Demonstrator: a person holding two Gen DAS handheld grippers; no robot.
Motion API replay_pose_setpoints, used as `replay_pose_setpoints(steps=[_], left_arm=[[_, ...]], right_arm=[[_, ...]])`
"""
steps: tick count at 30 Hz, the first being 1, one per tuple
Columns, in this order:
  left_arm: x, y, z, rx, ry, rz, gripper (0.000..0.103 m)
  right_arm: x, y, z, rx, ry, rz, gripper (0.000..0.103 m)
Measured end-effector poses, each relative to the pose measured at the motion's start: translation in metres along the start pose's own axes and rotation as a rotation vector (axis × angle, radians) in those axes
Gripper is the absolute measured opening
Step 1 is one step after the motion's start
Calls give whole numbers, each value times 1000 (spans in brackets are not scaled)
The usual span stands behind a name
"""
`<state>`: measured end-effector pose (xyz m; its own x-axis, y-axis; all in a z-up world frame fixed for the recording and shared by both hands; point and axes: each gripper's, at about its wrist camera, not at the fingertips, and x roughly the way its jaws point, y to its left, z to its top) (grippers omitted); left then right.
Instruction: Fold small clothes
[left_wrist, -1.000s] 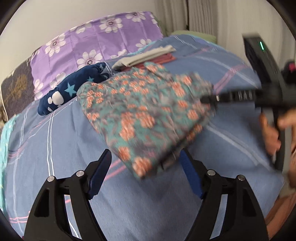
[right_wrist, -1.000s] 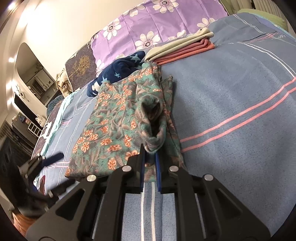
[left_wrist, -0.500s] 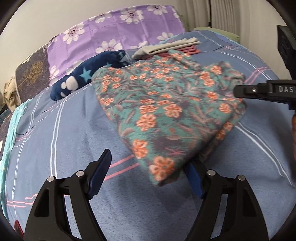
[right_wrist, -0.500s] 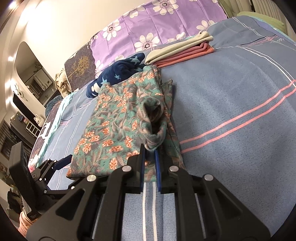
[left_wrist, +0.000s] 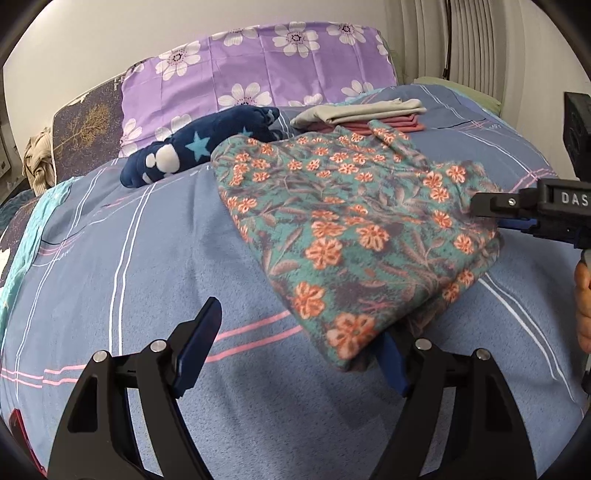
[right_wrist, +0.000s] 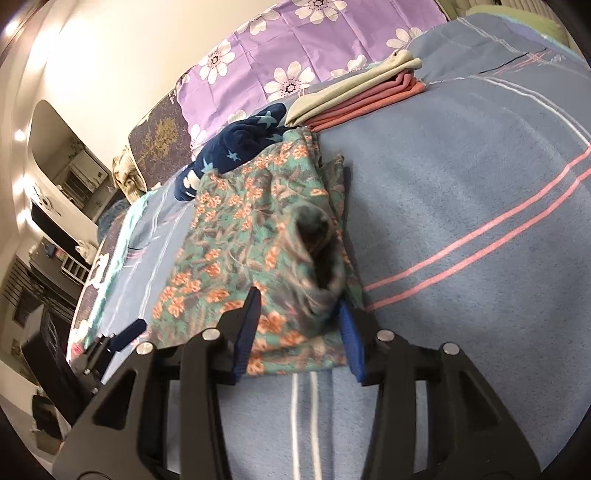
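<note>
A teal garment with orange flowers (left_wrist: 354, 229) lies folded on the blue striped bedspread (left_wrist: 129, 258). My left gripper (left_wrist: 295, 354) is open at the garment's near corner, which drapes over the right-hand finger (left_wrist: 391, 365) while the other finger stands on bare bedspread. In the right wrist view my right gripper (right_wrist: 299, 332) has its jaws opening. A bunched, blurred fold of the garment (right_wrist: 317, 266) sits between the pads, which no longer press on it. The right gripper's tip (left_wrist: 517, 210) also shows at the garment's far right edge.
A folded stack of grey and pink clothes (left_wrist: 362, 114) lies behind the garment, with a navy star-patterned piece (left_wrist: 199, 147) to its left. A purple flowered pillow (left_wrist: 258, 70) lines the head of the bed. A person's hand (left_wrist: 583, 295) is at the right edge.
My right gripper has gone from shut on the garment's fold to open, and the fold is slumping. In the left wrist view the garment has settled flat on the bed.
</note>
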<state>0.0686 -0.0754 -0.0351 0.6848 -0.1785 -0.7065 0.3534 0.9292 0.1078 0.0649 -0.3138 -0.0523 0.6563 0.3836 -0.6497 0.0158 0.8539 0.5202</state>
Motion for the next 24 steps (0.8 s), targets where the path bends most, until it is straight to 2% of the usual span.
replay_pose_setpoints(steps=[2,4,7,11,12,14,16,18,19,20,22,24], left_arm=[[-3,2,-1,7,-21,38,78],[-8,7,-3,10,-41,115,77],[-11,14,-10,25,-23,123,74],[-3,9,-23,75,13,135,73],[-3,8,-23,81,14,137,73],[-6,6,-22,92,8,134,70],[-9,7,-22,89,12,107,64],[-14,10,-21,67,25,42,52],[-17,13,-21,40,39,-16,41],[-20,16,-21,21,47,-55,32],[-29,19,-20,-15,56,-137,24],[-44,16,-13,-4,25,-186,24]], right_arm=[[-2,-2,3,13,-9,-3,6],[-14,-9,4,62,-41,41,6],[-26,-15,4,110,-36,111,6],[-6,-24,-9,103,43,24,6],[2,-31,-13,133,66,17,7],[1,-34,-15,144,57,26,7],[-7,-28,-13,100,33,-16,11],[-18,-20,-11,34,-20,-93,24],[-23,-18,-10,18,-40,-110,25],[-30,-14,-9,0,-61,-110,25],[-37,-7,-6,-34,-80,-81,25],[-42,6,-2,-97,-101,-55,24]])
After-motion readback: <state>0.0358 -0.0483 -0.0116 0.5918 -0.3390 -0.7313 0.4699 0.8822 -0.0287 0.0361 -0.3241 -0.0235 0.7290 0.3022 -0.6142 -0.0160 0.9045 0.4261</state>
